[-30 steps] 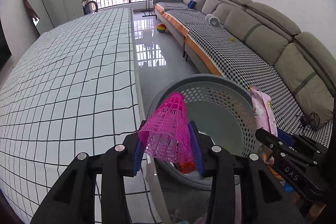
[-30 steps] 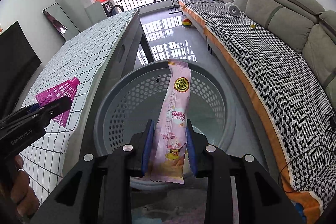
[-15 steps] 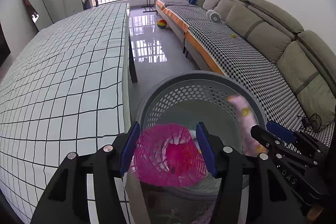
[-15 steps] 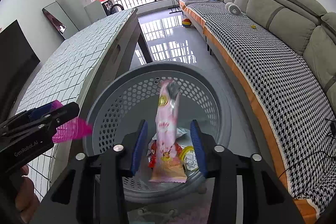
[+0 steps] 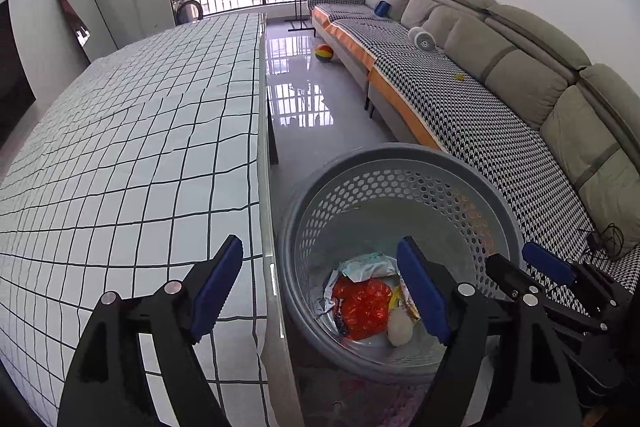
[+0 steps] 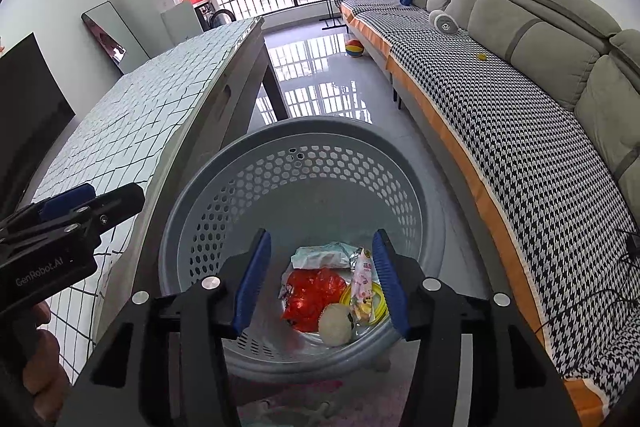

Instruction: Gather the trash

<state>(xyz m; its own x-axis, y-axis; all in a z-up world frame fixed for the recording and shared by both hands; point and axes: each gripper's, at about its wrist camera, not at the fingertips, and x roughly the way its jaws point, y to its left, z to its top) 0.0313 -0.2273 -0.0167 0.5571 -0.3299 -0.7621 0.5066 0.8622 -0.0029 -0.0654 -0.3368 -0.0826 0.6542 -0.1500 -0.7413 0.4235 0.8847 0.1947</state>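
A grey perforated basket (image 5: 400, 163) (image 6: 304, 135) stands on the floor beside the table. In it lie a red wrapper (image 5: 364, 301) (image 6: 312, 293), a pink snack packet (image 6: 362, 285), a white crumpled wrapper (image 6: 324, 255) and a whitish ball (image 6: 335, 327). My left gripper (image 5: 320, 275) is open and empty, straddling the table edge and the basket rim. My right gripper (image 6: 320, 267) is open and empty above the basket. The pink shuttlecock is not visible.
A table with a white checked cloth (image 5: 140, 147) fills the left. A long grey sofa with a houndstooth cover (image 5: 480, 115) runs along the right. A colourful ball (image 5: 324, 53) lies on the glossy floor far back.
Both grippers opened. The pink shuttlecock left the left gripper and the pink snack packet dropped from the right gripper into the basket.
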